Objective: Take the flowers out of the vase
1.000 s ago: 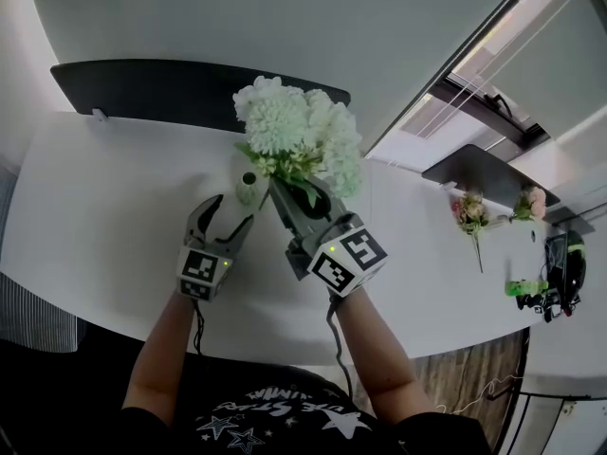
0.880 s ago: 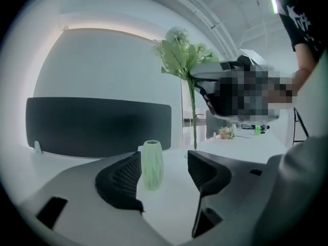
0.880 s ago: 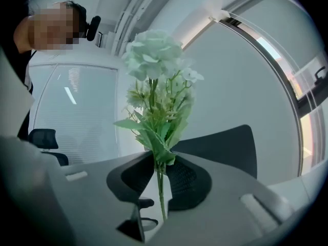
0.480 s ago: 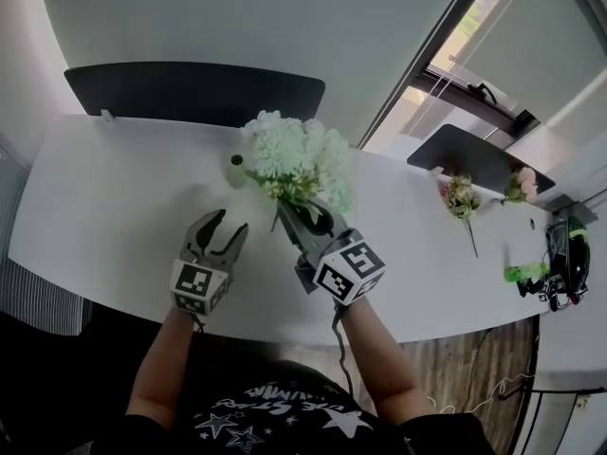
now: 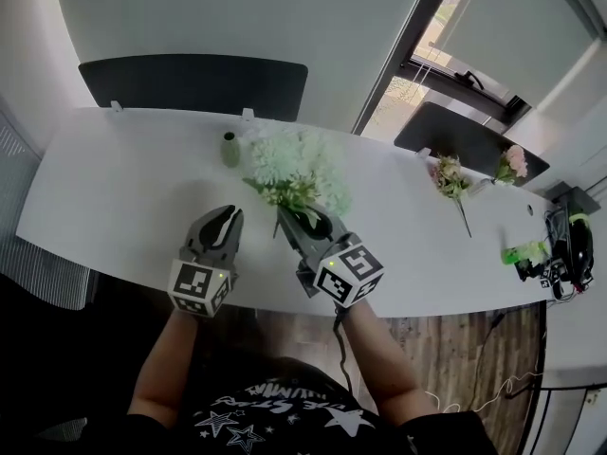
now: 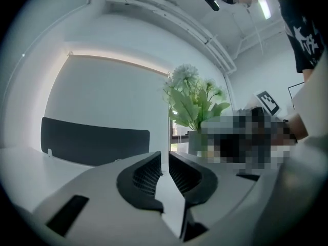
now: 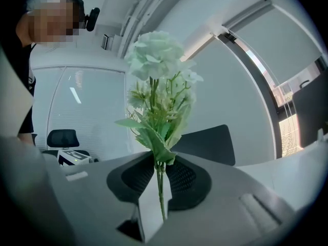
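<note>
**White table, bouquet out of its vase**

White and long, the table (image 5: 114,188) runs across the head view, with a dark chair back (image 5: 190,83) behind its far edge and a window strip slanting off to the upper right.

The right gripper (image 5: 296,218) points away from the person over the near half of the table. Its jaws are closed on the thin green stems of the white flowers (image 5: 299,164). In the right gripper view the stems pass straight down between the two black pads of the right gripper (image 7: 160,160). The white flowers (image 7: 154,55) stand upright above it.

The bouquet is held in the air, clear of the vase (image 5: 229,150). That is a small green bottle standing upright near the table's far edge, just left of the blooms and apart from them.

The left gripper (image 5: 228,214) hangs beside the right one, on its left and well short of the vase. Its jaws have just been closing. In the left gripper view the left gripper (image 6: 165,158) shows only a sliver of gap between the pads, with nothing between them. The white flowers (image 6: 192,99) show off to its right.

Farther right on the table lie two small pink bunches (image 5: 448,176), well apart from both grippers.
</note>
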### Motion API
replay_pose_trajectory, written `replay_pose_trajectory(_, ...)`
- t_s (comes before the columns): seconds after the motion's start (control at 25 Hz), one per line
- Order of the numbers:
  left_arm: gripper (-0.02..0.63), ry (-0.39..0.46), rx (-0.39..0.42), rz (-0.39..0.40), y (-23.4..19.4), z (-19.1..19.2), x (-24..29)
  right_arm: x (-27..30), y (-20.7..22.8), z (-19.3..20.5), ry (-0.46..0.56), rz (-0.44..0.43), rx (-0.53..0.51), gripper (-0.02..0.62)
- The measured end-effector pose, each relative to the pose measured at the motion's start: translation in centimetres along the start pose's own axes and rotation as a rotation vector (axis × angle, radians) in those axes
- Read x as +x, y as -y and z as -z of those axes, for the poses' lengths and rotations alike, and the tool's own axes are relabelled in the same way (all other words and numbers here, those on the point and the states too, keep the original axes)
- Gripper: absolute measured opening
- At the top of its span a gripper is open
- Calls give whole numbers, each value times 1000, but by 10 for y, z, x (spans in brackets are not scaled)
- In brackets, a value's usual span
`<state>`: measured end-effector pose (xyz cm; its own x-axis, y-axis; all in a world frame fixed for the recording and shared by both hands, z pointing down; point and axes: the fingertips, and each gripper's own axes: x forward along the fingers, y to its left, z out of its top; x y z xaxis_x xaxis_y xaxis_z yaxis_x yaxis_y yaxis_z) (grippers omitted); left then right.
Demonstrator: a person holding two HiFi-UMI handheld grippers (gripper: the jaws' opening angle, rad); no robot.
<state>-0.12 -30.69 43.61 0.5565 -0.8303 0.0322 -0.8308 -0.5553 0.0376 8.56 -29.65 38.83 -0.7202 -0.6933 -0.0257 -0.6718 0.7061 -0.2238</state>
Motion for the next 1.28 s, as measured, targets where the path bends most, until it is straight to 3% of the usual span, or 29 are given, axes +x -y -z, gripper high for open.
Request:
replay_pose_trajectory(0.72,28,16,22,-5,145,-24,-109,-156,-73,19,-14,-9,28,67)
replay_pose_trajectory(1.28,9,-11,20,-6,174,-30,-165,-192,-111,27,-10,1,45,67)
